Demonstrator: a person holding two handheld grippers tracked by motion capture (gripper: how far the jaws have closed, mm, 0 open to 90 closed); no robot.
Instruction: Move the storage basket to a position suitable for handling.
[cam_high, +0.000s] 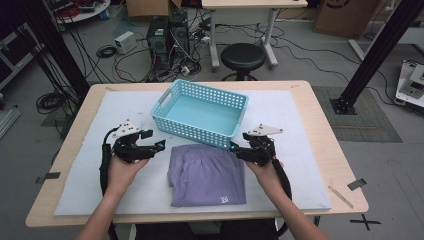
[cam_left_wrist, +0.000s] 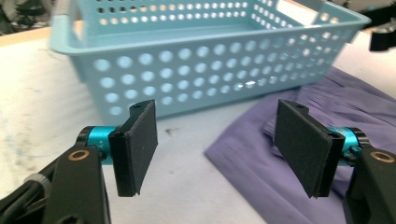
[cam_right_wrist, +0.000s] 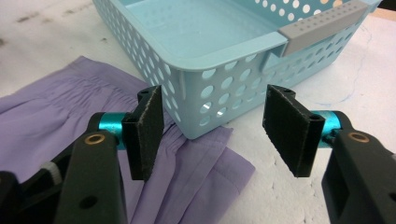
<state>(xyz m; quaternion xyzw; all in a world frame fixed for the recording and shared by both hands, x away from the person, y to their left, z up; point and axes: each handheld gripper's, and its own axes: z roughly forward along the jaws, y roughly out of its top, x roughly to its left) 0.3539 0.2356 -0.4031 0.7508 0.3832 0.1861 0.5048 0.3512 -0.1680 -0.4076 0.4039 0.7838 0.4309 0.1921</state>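
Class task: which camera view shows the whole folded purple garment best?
The high view: the purple garment lies whole, folded, in front of the blue basket. The left gripper view shows one corner of it, the right gripper view its gathered edge by the basket.

basket (cam_high: 200, 112) blocks ahead, touching cloth (cam_high: 207, 175) | white mat (cam_high: 75, 170) free at both sides

Two hand-held grippers: left gripper (cam_high: 150, 141), right gripper (cam_high: 239, 148). Black bodies are fitted with flat black rectangular jaw pads (cam_left_wrist: 136, 145) on turquoise metal collars (cam_left_wrist: 99, 138). Brass-coloured rivets (cam_right_wrist: 94, 138) are set in the arms. Each is topped by a grey three-cornered plate (cam_high: 125, 130); black cables (cam_high: 104, 165) are attached. Forearms are bare, unsleeved.
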